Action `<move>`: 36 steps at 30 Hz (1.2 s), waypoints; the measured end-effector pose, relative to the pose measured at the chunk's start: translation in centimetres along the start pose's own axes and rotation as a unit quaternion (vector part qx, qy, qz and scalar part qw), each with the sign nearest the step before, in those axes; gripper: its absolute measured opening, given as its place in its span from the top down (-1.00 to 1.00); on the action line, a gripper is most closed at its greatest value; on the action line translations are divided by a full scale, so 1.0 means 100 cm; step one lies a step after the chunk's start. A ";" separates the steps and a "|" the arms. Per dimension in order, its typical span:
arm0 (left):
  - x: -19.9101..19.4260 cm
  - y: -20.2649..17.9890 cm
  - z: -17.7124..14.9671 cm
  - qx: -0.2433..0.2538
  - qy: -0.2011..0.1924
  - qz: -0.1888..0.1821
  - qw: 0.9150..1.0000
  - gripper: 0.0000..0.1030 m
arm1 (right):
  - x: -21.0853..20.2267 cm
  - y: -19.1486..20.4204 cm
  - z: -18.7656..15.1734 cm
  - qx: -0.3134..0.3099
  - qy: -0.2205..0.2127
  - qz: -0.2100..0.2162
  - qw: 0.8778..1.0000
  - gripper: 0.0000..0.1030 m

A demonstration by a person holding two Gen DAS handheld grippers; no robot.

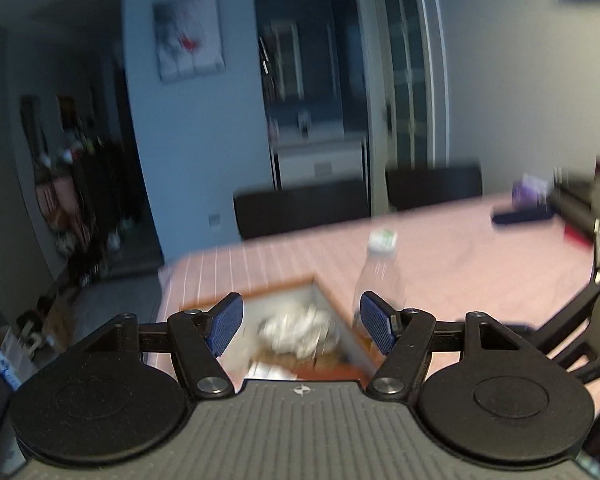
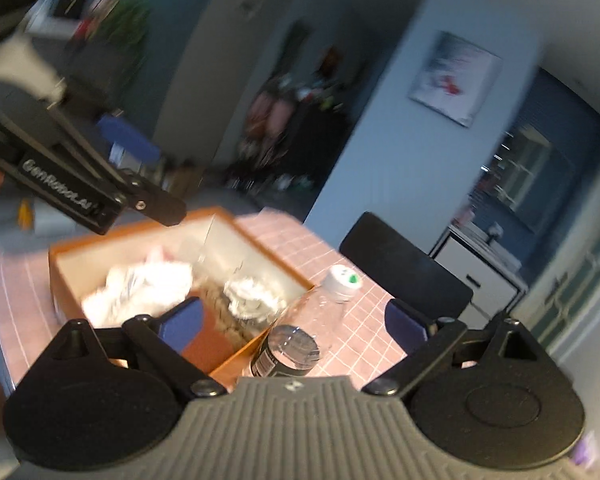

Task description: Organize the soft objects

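Left wrist view shows our left tool point(image 1: 302, 322) released, its blue pads point(image 1: 225, 324) standing well apart with nothing between them, hovering above the orange box point(image 1: 260, 294) on the pink checked desk point(image 1: 460, 264). Inside the box lies a crumpled white soft wad point(image 1: 298, 330), blurred but clearly loose and rumpled. In the right wrist view our right tool point(image 2: 296, 320) is likewise released and empty, wide apart, with a clear plastic bottle point(image 2: 300, 332) standing on the desk just beside the box and in line with the gap between its fingers.

From that view we see two pale bundles in the box: a larger one point(image 2: 140, 288) toward the left wall and a smaller crumpled one point(image 2: 252, 296) toward the right corner, with brownish material point(image 2: 220, 312) between them; we cannot tell what that is.

We judge these soft things to be very light, limp and easily squashed, not fragile, and unlikely to slip from the ribbed pads. We would pinch a raised fold near the middle of a bundle, closing well down, since a thin edge could trail or pull loose. The bottle looks light and tippable, so we keep clear of it.
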State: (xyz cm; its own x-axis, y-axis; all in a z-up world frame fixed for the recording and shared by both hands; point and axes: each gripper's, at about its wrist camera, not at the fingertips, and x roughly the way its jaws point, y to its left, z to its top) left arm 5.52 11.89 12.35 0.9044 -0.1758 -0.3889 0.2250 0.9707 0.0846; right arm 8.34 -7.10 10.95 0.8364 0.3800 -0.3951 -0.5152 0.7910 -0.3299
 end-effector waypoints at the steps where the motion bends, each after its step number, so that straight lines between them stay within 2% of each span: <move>1: -0.005 -0.003 0.000 -0.007 -0.018 -0.002 1.000 -0.53 | -0.005 -0.004 -0.004 0.019 -0.008 -0.003 1.000 -0.85; 4: -0.018 -0.017 -0.006 -0.012 -0.067 0.010 0.998 -0.53 | -0.019 -0.017 -0.017 0.074 -0.033 -0.014 0.997 -0.89; 8: -0.027 -0.043 -0.022 0.017 -0.117 0.059 0.991 -0.54 | -0.039 -0.022 -0.040 0.125 -0.063 -0.033 0.990 -0.93; 11: -0.025 -0.060 -0.039 0.036 -0.128 0.083 0.988 -0.60 | -0.047 -0.020 -0.057 0.147 -0.078 -0.051 0.985 -0.94; 14: -0.020 -0.073 -0.058 0.024 -0.131 0.099 0.986 -0.63 | -0.052 -0.015 -0.075 0.167 -0.084 -0.071 0.980 -0.94; 19: -0.016 -0.083 -0.091 -0.015 -0.117 0.138 0.983 -0.69 | -0.052 -0.006 -0.102 0.209 -0.084 -0.111 0.968 -0.94; 22: -0.012 -0.085 -0.107 -0.039 -0.094 0.166 0.981 -0.73 | -0.045 -0.001 -0.113 0.237 -0.057 -0.116 0.963 -0.94; 25: -0.008 -0.082 -0.113 -0.052 -0.063 0.156 0.984 -0.74 | -0.036 0.004 -0.116 0.247 -0.032 -0.110 0.962 -0.94; 28: -0.007 -0.080 -0.117 -0.064 -0.049 0.148 0.986 -0.74 | -0.028 0.011 -0.122 0.262 -0.015 -0.112 0.959 -0.94; 31: -0.007 -0.076 -0.122 -0.079 -0.035 0.135 0.987 -0.77 | -0.021 0.015 -0.134 0.267 0.011 -0.094 0.959 -0.94; 36: -0.002 -0.082 -0.129 -0.075 -0.015 0.134 0.988 -0.79 | -0.010 0.025 -0.146 0.258 0.048 -0.096 0.960 -0.94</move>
State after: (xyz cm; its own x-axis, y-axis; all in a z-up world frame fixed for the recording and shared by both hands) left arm -1.20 6.08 -0.08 0.9349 0.0884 -0.3438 -0.0785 0.9960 0.0425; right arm 3.49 -12.45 -2.01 0.8728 0.1774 -0.4547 -0.1713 0.9837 0.0549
